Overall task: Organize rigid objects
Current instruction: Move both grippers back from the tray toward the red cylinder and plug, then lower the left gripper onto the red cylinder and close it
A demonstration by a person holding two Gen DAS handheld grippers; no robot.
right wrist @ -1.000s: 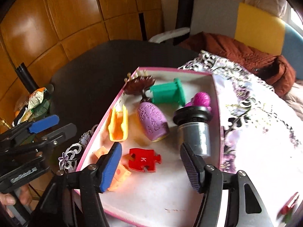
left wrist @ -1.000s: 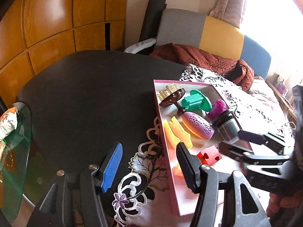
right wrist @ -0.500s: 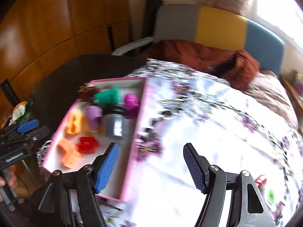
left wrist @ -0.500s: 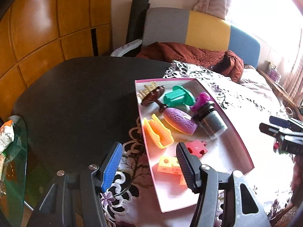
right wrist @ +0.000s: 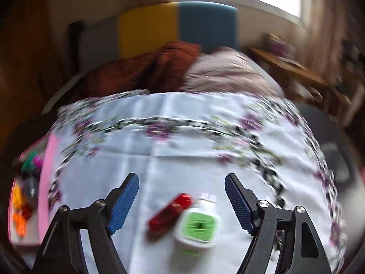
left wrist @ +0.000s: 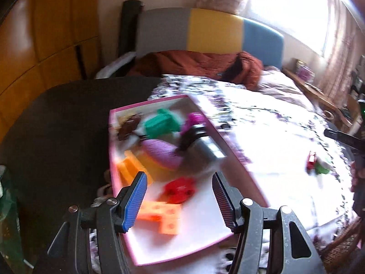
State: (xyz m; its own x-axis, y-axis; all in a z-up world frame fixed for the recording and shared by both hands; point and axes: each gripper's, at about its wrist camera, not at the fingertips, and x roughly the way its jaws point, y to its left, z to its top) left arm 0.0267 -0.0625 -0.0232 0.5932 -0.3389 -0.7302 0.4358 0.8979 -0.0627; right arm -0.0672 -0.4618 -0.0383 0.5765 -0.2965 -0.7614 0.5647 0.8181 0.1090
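Since half a second ago my right gripper point(right wrist: 181, 201) has swung off the pink tray point(left wrist: 239, 162) and now hangs, jaws spread and empty, over a red block point(right wrist: 170, 212) touching a white-and-green object point(right wrist: 199, 225) on the floral cloth point(right wrist: 182, 150). My left gripper point(left wrist: 179, 199), likewise spread, stays over the tray. Only its view shows the tray's contents clearly, the orange block point(left wrist: 160, 214) and red puzzle piece point(left wrist: 180, 188) among them; blur leaves no writing legible.
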